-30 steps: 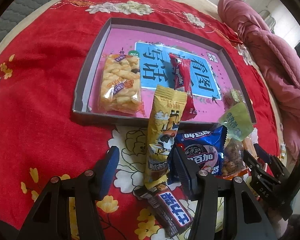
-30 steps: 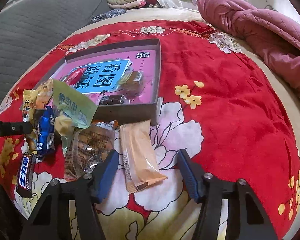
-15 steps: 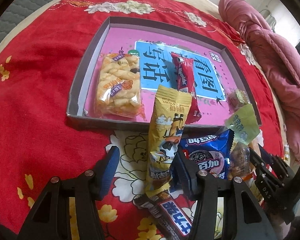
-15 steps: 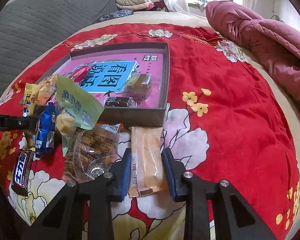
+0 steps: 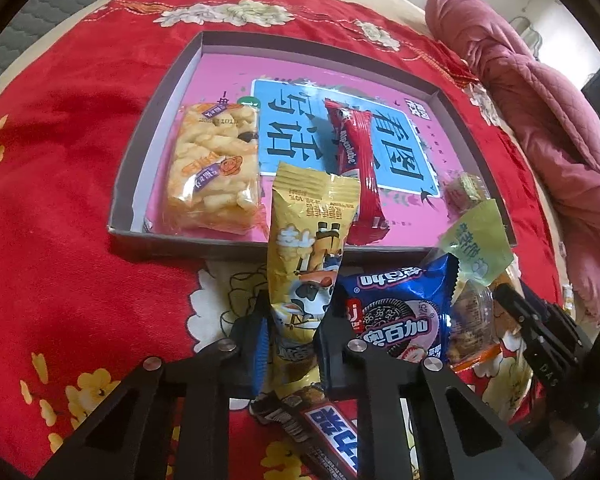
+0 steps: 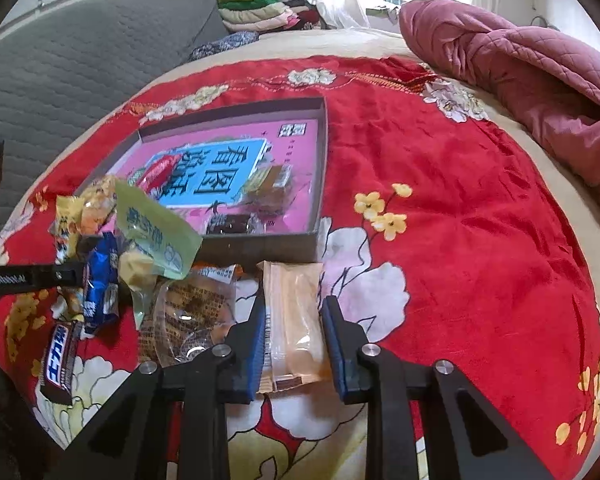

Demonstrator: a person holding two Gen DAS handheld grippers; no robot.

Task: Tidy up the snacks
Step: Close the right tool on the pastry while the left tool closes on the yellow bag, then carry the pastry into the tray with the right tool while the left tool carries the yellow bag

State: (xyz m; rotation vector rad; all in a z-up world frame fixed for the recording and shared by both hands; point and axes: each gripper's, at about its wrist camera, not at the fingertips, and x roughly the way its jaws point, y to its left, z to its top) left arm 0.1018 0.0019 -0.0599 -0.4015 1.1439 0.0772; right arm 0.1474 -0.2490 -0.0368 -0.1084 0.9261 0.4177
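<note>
Both sets of tongs have snapped shut since a moment ago: left tongs (image 5: 290, 336) clamp the yellow packet (image 5: 310, 256), right tongs (image 6: 294, 340) the peach wafer pack (image 6: 294, 312), near the tray (image 6: 260, 246). Light, crinkly, slippery wrappers; grip mid-body.

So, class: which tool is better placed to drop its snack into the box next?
Left, probably. The left tool grips the yellow packet, whose top already overhangs the box; the right tool's orange packet lies short of it.
</note>
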